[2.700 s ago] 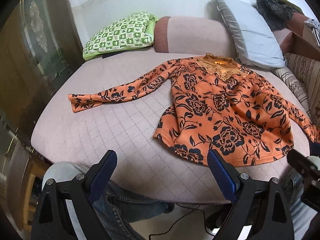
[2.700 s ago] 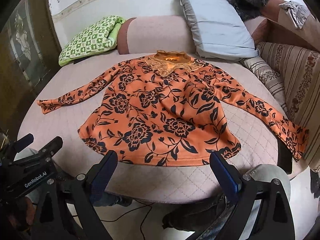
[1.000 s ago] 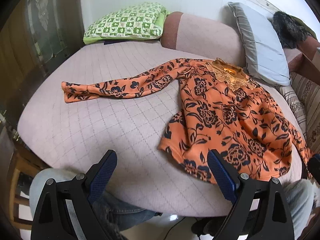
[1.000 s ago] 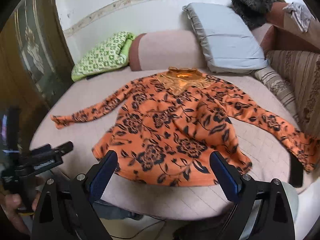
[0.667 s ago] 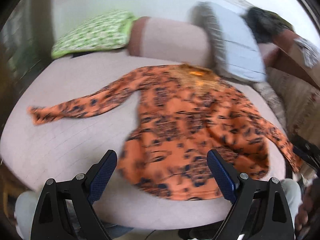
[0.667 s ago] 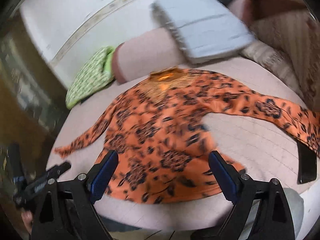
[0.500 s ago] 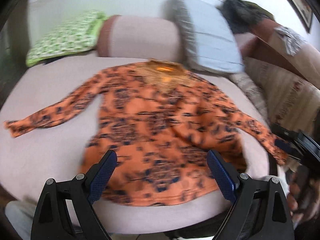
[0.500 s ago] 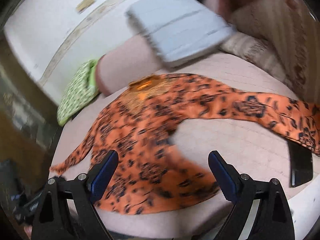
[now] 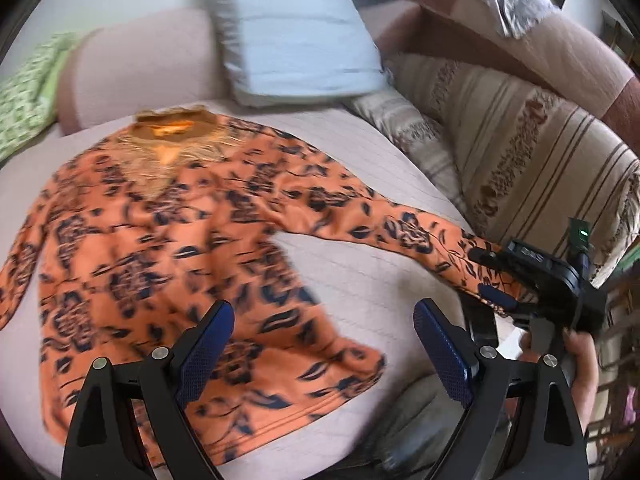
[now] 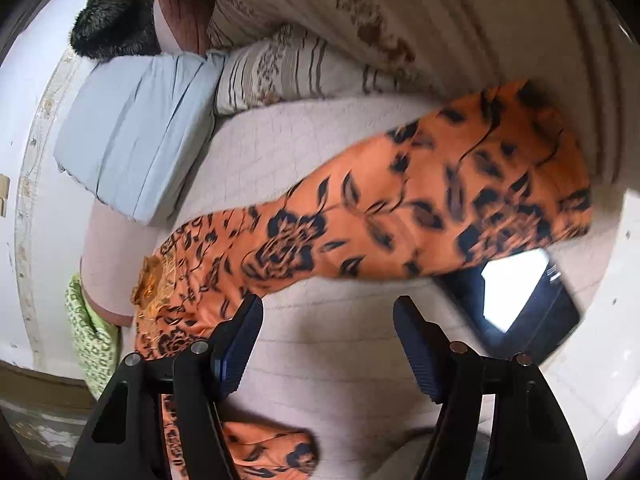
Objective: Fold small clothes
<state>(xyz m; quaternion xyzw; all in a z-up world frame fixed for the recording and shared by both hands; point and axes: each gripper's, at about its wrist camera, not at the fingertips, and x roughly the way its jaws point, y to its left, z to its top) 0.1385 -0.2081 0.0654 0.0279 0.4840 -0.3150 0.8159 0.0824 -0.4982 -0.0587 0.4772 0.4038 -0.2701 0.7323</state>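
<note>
Nearest in the left wrist view, the left gripper [image 9: 322,344] stands wide with nothing between its blue pads, hanging over the hem of the orange floral top [image 9: 160,248]. That hem lies closest, along the front edge of the quilted bed [image 9: 360,276]. In the right wrist view the right gripper [image 10: 328,344] also has a clear gap and is empty; its jaws have just been closing somewhat, with only bare quilt between them, and the top's right sleeve [image 10: 420,208] lies just beyond the fingertips. A dark phone [image 10: 520,304] with a bright screen lies beside the sleeve's cuff end.

The top lies flat and spread, front up. Its long axis runs from the near hem to the gold lace collar [image 9: 176,140] at the far side, so the neck points toward the grey pillow [image 9: 292,36]. The right sleeve stretches sideways toward the striped cushion [image 9: 520,160], its cuff close to the right gripper as the left camera shows it.

The fabric looks like soft, light fleece: limp, likely to drape and drag, not slippery or fragile. A pinch at the cuff or sleeve edge seems the best hold for folding the sleeve across the body.
</note>
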